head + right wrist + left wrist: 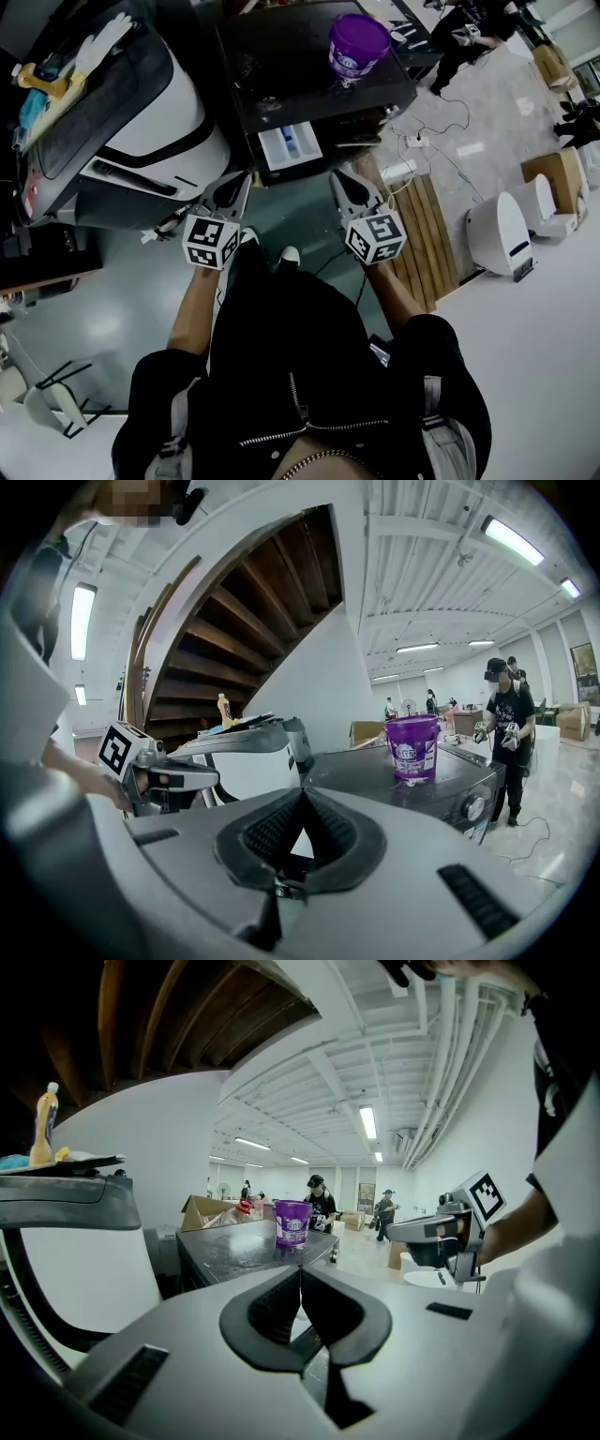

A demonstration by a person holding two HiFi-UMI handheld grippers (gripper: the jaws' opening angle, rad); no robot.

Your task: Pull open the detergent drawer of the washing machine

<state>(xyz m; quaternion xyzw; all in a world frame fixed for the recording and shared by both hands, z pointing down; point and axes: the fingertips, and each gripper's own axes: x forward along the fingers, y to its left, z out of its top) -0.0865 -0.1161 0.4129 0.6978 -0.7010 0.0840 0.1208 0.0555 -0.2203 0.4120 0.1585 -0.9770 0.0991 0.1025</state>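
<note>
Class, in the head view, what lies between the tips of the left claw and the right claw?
Only bare floor, seen in the head view, separates the left claw from the right claw; the detergent drawer sits just beyond.

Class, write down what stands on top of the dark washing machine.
A purple bucket stands on the washing machine, towards the right side of its top in the head view. Nothing else stands there. What the bucket holds cannot be seen.

No legible text anywhere. Purple bucket (357,44), top centre of head view: pale label, print too small to read. Marker cubes (210,242), mid-frame: black-and-white square codes only, no letters.
</note>
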